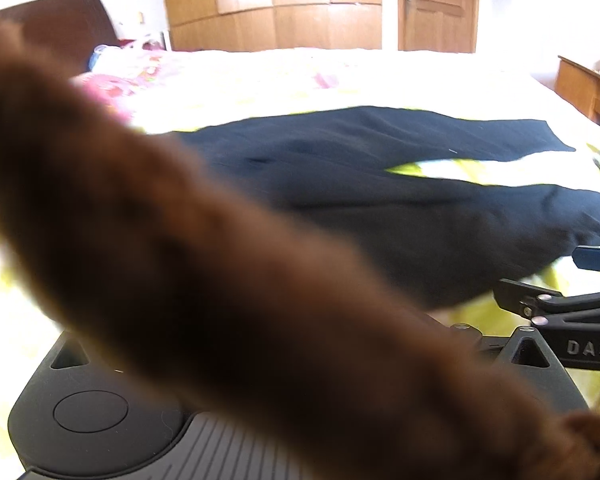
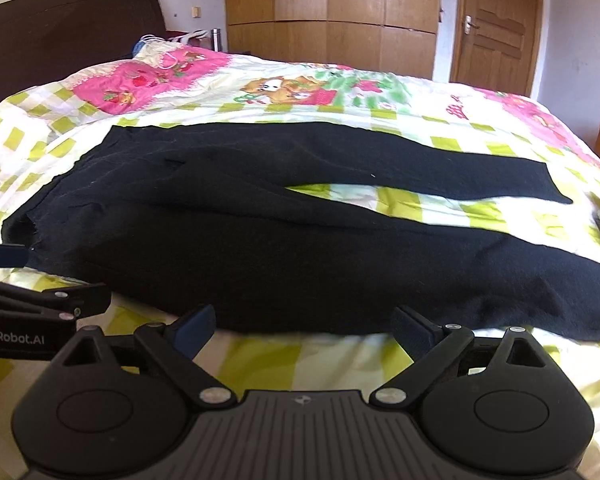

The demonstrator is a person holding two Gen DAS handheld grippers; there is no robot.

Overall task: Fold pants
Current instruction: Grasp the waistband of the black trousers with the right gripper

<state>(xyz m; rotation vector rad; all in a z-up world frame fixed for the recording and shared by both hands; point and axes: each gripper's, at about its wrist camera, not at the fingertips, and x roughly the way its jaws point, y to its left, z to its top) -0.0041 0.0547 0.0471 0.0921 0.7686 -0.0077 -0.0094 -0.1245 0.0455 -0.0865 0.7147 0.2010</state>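
A pair of black fabric pants (image 2: pixel 260 232) is lying flat on a bed covered by a yellow-green checked quilt with pink cartoon prints (image 2: pixel 340 96). The long axis is running left to right across both views, waistband at the left, legs parted toward the right. The right gripper (image 2: pixel 302 326) is being held with its blue-padded fingers (image 2: pixel 194 326) spread wide, empty, just short of the near leg's edge. The left gripper (image 2: pixel 28 280) is being held near the waistband corner; whether its fingers are open cannot be told, since a blurred brown furry sleeve (image 1: pixel 220 260) is covering its own camera. "DAS" and "enRobot.AI" are being shown as partial lettering on the grippers' arms.
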